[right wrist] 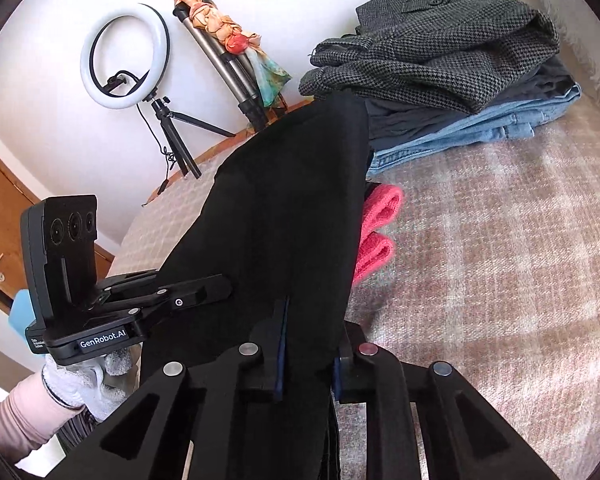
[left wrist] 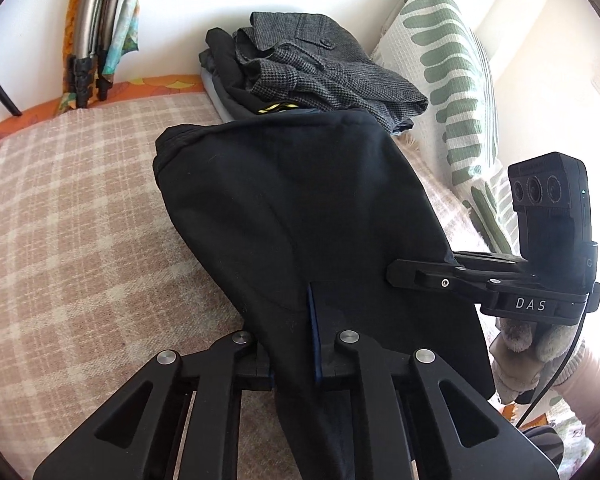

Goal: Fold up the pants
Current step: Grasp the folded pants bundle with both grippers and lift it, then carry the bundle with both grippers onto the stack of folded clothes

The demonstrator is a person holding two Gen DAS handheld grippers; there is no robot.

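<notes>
Black pants (left wrist: 300,208) lie stretched over the plaid blanket, their far end near the clothes pile. My left gripper (left wrist: 296,344) is shut on the near edge of the pants, cloth draped over its left finger. My right gripper (right wrist: 312,344) is shut on the same pants (right wrist: 276,216), which hang between its fingers. In the left wrist view the right gripper (left wrist: 404,274) comes in from the right, its tip on the pants' right edge. In the right wrist view the left gripper (right wrist: 216,290) comes in from the left onto the cloth.
A pile of folded clothes (left wrist: 312,68) topped by grey tweed (right wrist: 440,36) sits at the far side of the plaid blanket (left wrist: 80,208). A green-patterned pillow (left wrist: 448,68) lies right. A pink knit item (right wrist: 378,232) lies beside the pants. A ring light (right wrist: 126,56) and tripod (right wrist: 224,64) stand by the wall.
</notes>
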